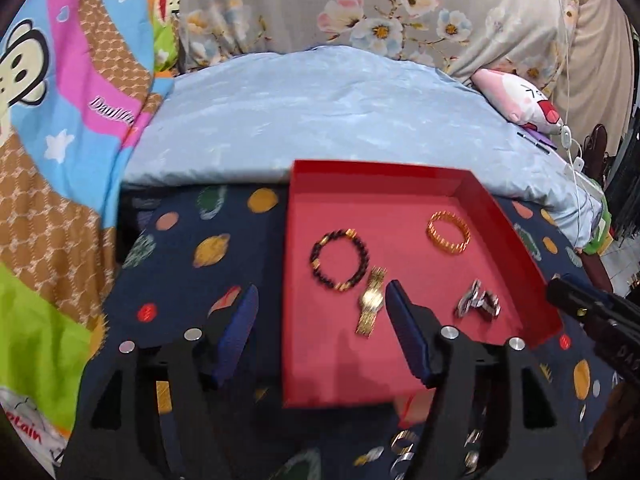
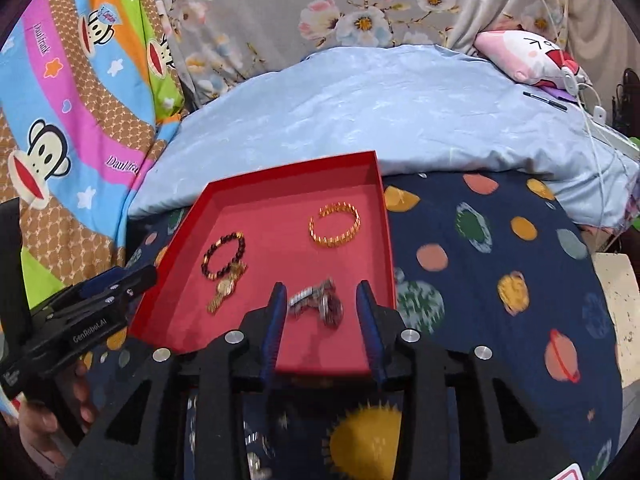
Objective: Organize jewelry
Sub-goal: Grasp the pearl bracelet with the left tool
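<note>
A shallow red tray (image 1: 500, 216) (image 2: 384, 216) lies on a navy planet-print cloth. In it are a dark bead bracelet (image 1: 340, 258) (image 2: 223, 256), a gold bangle (image 1: 449, 233) (image 2: 335, 225), a gold watch (image 1: 371, 306) (image 2: 225, 286) and a silver watch (image 1: 478, 304) (image 2: 320, 304). My left gripper (image 1: 323, 286) hangs open over the tray's near left part, its right finger beside the gold watch. My right gripper (image 2: 321, 286) is open with the silver watch lying between its fingers, pads apart from it. Each gripper shows at the edge of the other view (image 1: 580, 308) (image 2: 120, 284).
The navy cloth (image 2: 480, 280) covers the near bed, with a light blue sheet (image 1: 320, 112) behind it. A colourful monkey quilt (image 1: 60, 140) rises at left. A pink plush pillow (image 2: 528, 56), a pen (image 2: 544, 100) and white cables sit at the far right. Blurred shiny bits (image 1: 402, 440) lie near the front.
</note>
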Action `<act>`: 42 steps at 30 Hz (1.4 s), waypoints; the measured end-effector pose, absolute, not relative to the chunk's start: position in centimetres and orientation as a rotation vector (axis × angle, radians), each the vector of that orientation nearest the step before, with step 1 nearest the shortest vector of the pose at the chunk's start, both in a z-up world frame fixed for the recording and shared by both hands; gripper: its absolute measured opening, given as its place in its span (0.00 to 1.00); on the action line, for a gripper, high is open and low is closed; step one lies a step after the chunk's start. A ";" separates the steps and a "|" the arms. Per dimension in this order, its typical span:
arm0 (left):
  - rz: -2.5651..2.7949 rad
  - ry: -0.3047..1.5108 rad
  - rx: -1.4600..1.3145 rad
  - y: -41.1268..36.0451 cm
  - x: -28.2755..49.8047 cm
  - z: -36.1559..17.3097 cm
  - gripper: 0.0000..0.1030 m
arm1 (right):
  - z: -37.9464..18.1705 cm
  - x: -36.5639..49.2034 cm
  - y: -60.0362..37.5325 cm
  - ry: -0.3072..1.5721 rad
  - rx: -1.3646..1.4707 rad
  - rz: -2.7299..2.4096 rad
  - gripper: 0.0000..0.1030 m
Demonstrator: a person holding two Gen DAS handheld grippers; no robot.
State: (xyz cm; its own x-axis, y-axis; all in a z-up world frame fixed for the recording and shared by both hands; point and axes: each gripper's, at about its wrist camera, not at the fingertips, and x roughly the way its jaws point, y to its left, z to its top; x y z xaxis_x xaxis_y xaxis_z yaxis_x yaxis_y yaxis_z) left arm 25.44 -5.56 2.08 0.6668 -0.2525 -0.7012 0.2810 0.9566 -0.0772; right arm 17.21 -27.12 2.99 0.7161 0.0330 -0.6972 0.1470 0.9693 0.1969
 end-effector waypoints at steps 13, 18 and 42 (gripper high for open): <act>-0.319 0.890 0.055 -2.9 15.7 -0.8 0.62 | 0.1 6.1 -24.3 0.865 0.247 -0.100 0.34; -0.344 0.912 0.057 -3.8 13.3 -1.7 0.62 | -0.9 3.7 -23.9 0.884 0.254 -0.117 0.34; -0.561 0.940 0.142 -12.5 11.0 -3.3 0.46 | -1.6 1.1 -27.5 0.880 0.317 -0.217 0.34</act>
State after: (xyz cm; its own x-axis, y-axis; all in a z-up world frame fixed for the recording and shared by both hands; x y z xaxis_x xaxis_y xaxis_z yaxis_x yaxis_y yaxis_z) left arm 11.01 -12.48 -3.27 0.4590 -0.3931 -0.7967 0.5140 0.8489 -0.1228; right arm 1.11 -27.52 -1.56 0.6201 -0.0558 -0.7826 0.3142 0.9316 0.1825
